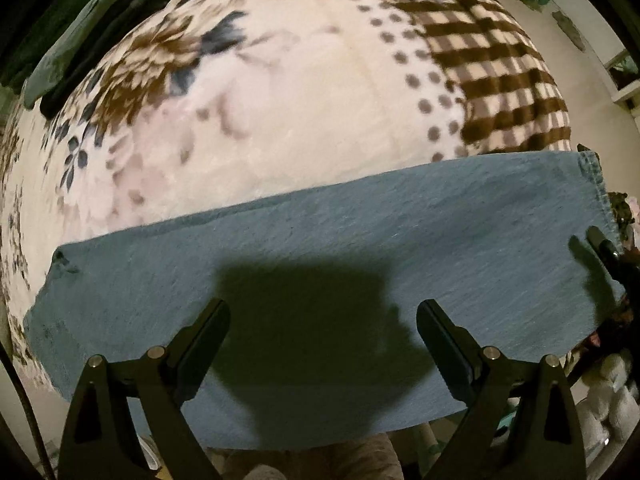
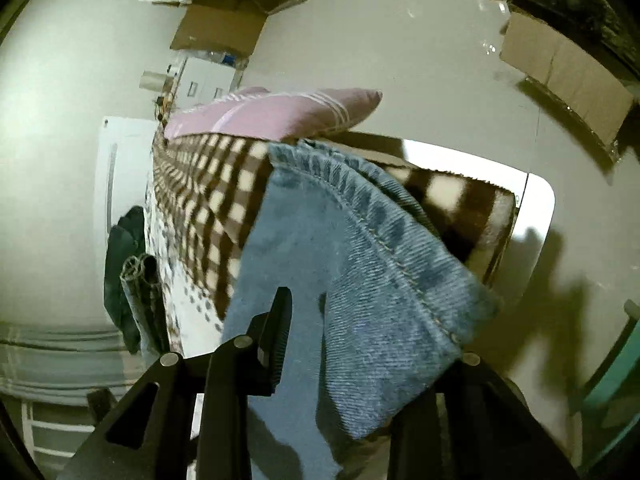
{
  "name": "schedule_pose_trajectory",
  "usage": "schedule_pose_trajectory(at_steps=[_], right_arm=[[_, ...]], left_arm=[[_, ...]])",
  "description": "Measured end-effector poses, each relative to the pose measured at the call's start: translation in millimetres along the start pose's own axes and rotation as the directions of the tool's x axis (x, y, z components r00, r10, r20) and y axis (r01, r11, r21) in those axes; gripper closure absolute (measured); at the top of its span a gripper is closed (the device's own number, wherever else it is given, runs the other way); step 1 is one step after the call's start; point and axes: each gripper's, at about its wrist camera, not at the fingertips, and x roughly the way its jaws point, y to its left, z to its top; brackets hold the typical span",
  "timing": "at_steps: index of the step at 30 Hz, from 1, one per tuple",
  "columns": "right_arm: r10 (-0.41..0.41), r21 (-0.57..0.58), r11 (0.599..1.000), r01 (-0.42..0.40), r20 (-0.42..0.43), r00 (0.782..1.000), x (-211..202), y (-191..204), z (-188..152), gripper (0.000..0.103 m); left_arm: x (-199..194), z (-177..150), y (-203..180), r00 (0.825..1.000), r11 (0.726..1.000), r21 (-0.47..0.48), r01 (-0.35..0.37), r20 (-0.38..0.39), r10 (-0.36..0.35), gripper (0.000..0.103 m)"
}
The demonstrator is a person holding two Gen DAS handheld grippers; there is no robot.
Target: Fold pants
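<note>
Left hand-held gripper [image 1: 323, 344]: jaws spread wide, released, poised over the near part of the blue pants [image 1: 360, 240]. Right hand-held gripper [image 2: 360, 320]: denim hem lies between its jaws; grip state cannot be determined. The pants lie flat across the patterned blanket [image 1: 300, 100] on the bed. Farther off: pink pillow [image 2: 276, 114].

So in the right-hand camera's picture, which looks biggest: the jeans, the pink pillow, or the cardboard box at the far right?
1. The jeans fill the most of the right wrist view, though they hang right at the lens.
2. The pink pillow.
3. The cardboard box. It looks close to the pillow in size and is cut off by the edge, so this order is unsure.
</note>
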Motion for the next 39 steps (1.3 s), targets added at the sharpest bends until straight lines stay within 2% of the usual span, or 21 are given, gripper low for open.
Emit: schedule_pose_trajectory(at_steps=[2,4,6,8,10,11,12,14,17,21,24,28,30,32,35,38,39], right_arm=[[0.023,-0.099,0.995,-0.021,0.020,1.000,-12,26,-11,0.093],[-0.005,-0.210,0.978,0.010,0.028,1.000,-17,52,-22,0.093],[-0.061,-0.238,0.969,0.067,0.034,0.998,-10,56,-24,0.091],[-0.117,-0.126,0.985,0.116,0.005,0.993,11,34,-13,0.085],[-0.103,0.020,0.994,0.104,-0.025,0.994,26,7,-2,0.085],[-0.058,0.087,0.994,0.059,-0.013,0.998,28,-3,0,0.088],[-0.060,0.102,0.993,0.060,0.000,0.998,29,-4,-1,0.091],[-0.089,0.045,0.995,0.088,0.030,0.996,22,13,-9,0.094],[-0.081,-0.065,0.994,0.085,0.060,0.995,4,55,-27,0.094],[-0.099,-0.291,0.950,0.111,0.057,0.993,-10,134,-75,0.094],[-0.115,-0.424,0.898,0.113,0.021,0.993,1,186,-123,0.094],[-0.166,-0.595,0.796,0.111,-0.039,0.985,45,237,-208,0.094],[-0.195,-0.642,0.761,0.093,-0.088,0.977,76,249,-253,0.094],[-0.243,-0.711,0.698,0.086,-0.122,0.962,112,255,-309,0.094],[-0.302,-0.773,0.632,0.062,-0.172,0.938,153,251,-374,0.095],[-0.382,-0.868,0.495,0.039,-0.177,0.907,191,247,-443,0.094],[-0.427,-0.891,0.452,0.040,-0.177,0.887,204,245,-461,0.087]], left_arm=[[-3,-4,8,1.000,1.000,-0.018,0.000,0.006,0.000,0.007],[-4,-4,17,1.000,0.999,-0.038,-0.001,0.005,0.001,0.007],[-2,-4,23,1.000,0.998,-0.060,0.004,-0.004,-0.005,0.007],[-3,-4,28,1.000,0.997,-0.074,0.005,-0.001,-0.005,0.007],[-5,-4,32,1.000,0.997,-0.080,0.002,0.008,-0.001,0.007],[-7,-4,35,1.000,0.996,-0.086,0.005,0.013,-0.004,0.007],[-7,0,41,1.000,0.996,-0.090,0.006,0.014,-0.005,0.007],[-10,-1,49,1.000,0.995,-0.099,0.011,0.017,-0.009,0.007],[-15,7,78,1.000,0.992,-0.125,0.023,0.021,-0.021,0.007],[-27,-3,129,0.999,0.983,-0.183,0.022,0.029,-0.017,0.007],[-37,-16,179,0.999,0.970,-0.243,0.028,0.040,-0.019,0.007],[-44,-41,259,0.998,0.936,-0.350,0.021,0.056,-0.001,0.007],[-39,-57,298,0.998,0.911,-0.413,0.013,0.057,0.011,0.007],[-31,-74,327,0.998,0.886,-0.463,0.000,0.052,0.027,0.007],[-24,-106,372,0.998,0.849,-0.528,-0.027,0.036,0.054,0.007],[-20,-135,409,0.997,0.818,-0.572,-0.051,0.012,0.070,0.007],[-16,-141,418,0.997,0.808,-0.586,-0.053,0.007,0.071,0.007]])
